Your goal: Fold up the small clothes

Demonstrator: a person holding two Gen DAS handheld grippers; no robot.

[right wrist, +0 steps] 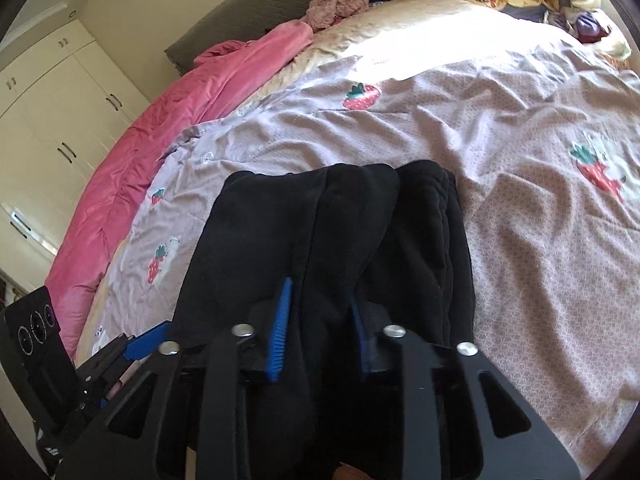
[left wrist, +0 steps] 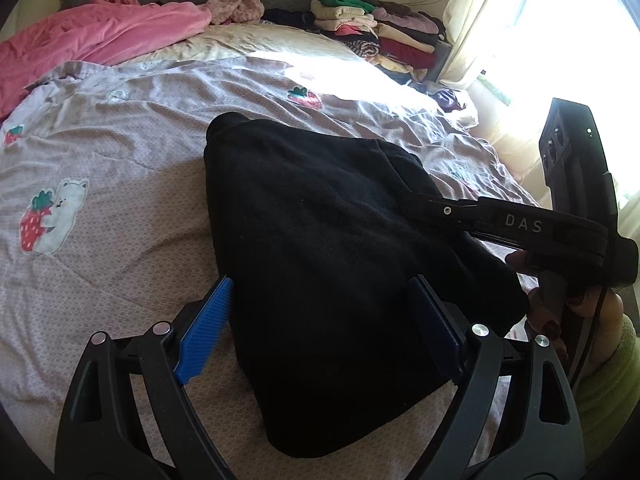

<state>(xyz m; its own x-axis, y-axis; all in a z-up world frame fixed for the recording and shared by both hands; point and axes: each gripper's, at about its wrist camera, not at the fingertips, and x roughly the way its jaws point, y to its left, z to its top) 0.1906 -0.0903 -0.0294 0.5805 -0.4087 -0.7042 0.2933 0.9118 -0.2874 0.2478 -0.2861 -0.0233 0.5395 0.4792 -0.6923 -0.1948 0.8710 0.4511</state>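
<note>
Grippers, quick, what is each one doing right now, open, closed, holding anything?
Left gripper: open wide, its pads either side of the black garment, not pinching it.
Right gripper: closed on a fold of the black garment.

Item count, bed surface
One black garment (left wrist: 320, 248), two grippers (left wrist: 320, 332) (right wrist: 320, 316), one pink blanket (left wrist: 92, 36), one pile of folded clothes (left wrist: 376, 28), one strawberry-print bedspread (left wrist: 120, 128).

The folded clothes (left wrist: 320, 248) are black. The bed cover (left wrist: 120, 140) is pale purple with tiny dots and red strawberry and white bear pictures (left wrist: 52, 216). A blanket (left wrist: 80, 36) is bright pink. The tongs (left wrist: 320, 332) are black with blue pads (left wrist: 204, 332).
</note>
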